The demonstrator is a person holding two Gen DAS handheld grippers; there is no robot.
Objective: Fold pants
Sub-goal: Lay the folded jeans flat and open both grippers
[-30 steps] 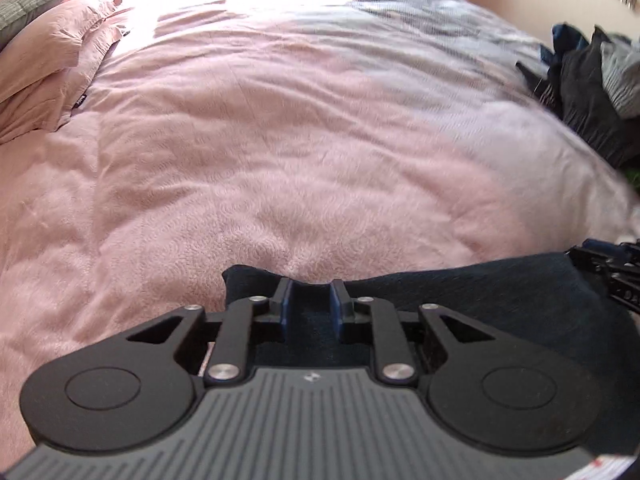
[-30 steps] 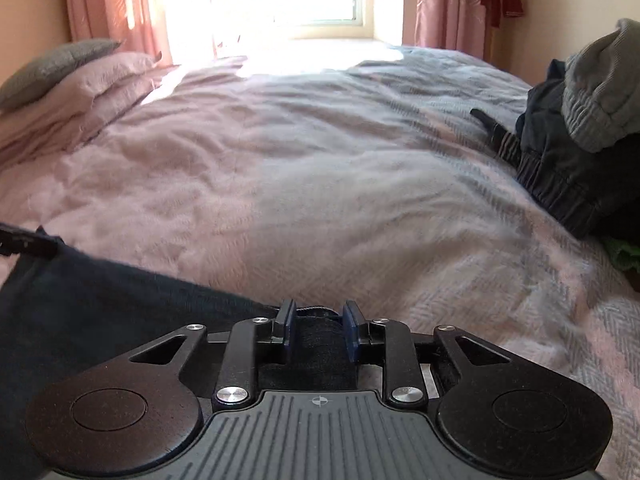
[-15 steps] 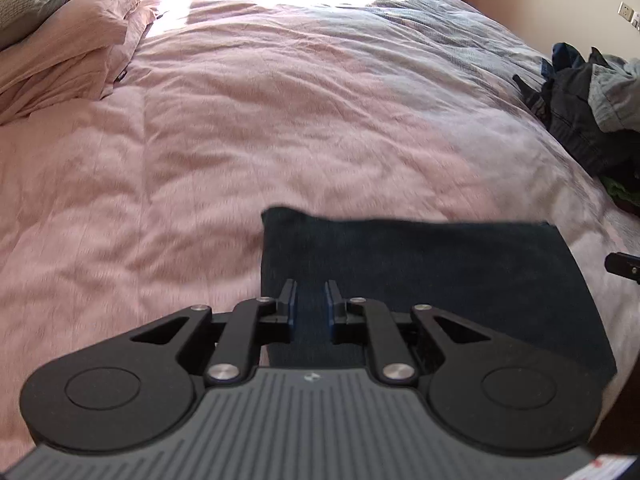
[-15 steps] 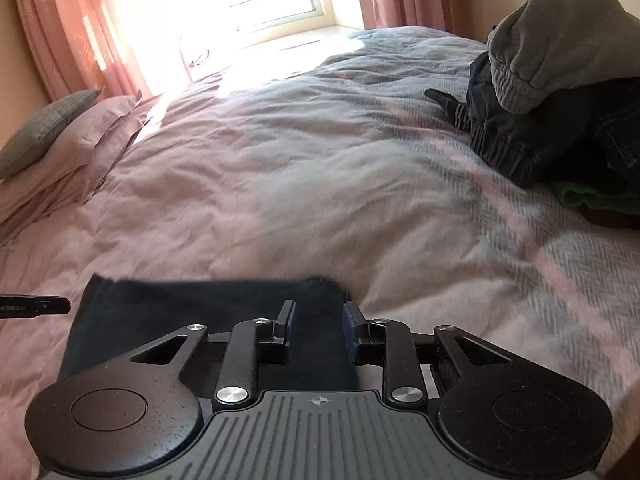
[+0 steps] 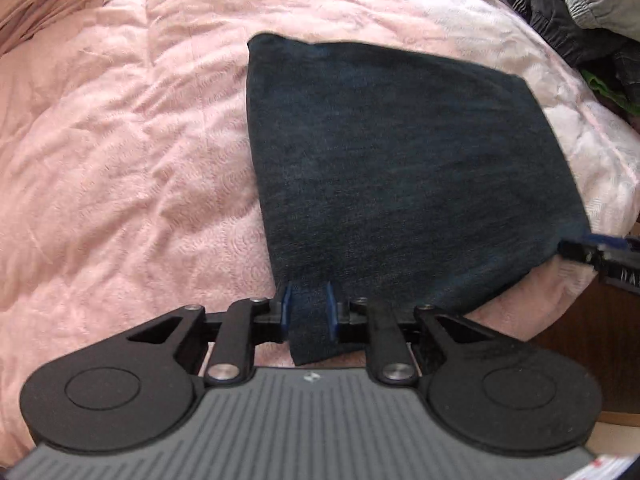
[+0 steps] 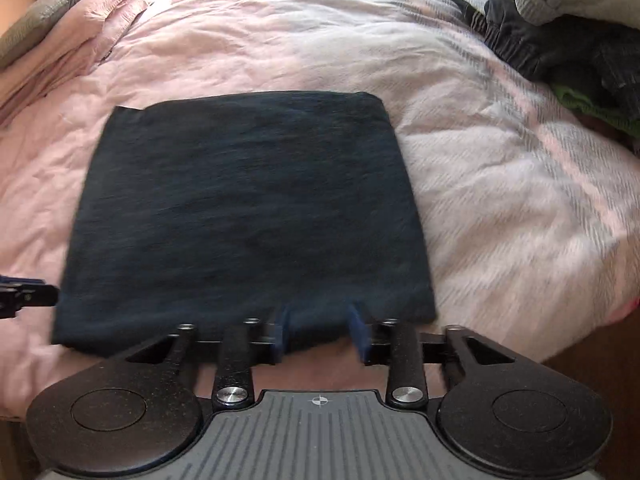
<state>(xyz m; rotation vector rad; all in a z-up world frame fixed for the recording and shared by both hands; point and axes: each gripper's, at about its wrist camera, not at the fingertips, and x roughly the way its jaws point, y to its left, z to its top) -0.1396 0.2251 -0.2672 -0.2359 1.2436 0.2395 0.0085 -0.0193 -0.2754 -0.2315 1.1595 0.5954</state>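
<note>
**A:** Start nearest the cameras. What are the tools doing?

**B:** The left gripper (image 5: 307, 312) has its blue pads drawn in narrow, with the near-left corner of the dark pants (image 5: 400, 168) pinched between them; a flap of cloth hangs back past the pads toward the camera. The right gripper (image 6: 320, 330) stands wider. The near hem of the pants (image 6: 248, 208) sits between its pads, but that view is blurred and I cannot tell whether they grip the cloth or merely flank it.

**A:** How are the two tools posed?

**B:** Both are low over the near edge of the bed, pointing forward across it and tilted downward. Each sits at one near corner of the fabric, and each shows at the side edge of the other's view.

**A:** And the pants themselves?

**B:** Folded into a flat, roughly square panel on the pink duvet (image 5: 120, 160). Its sides run straight away from the grippers toward the far side of the bed; no axis is clearly longer. The near hem hangs at the mattress edge.

**A:** Beyond that?

**B:** Pillows (image 6: 68, 36) at far left, a heap of dark and grey clothes (image 6: 568, 28) at far right, well apart from the pants.
</note>
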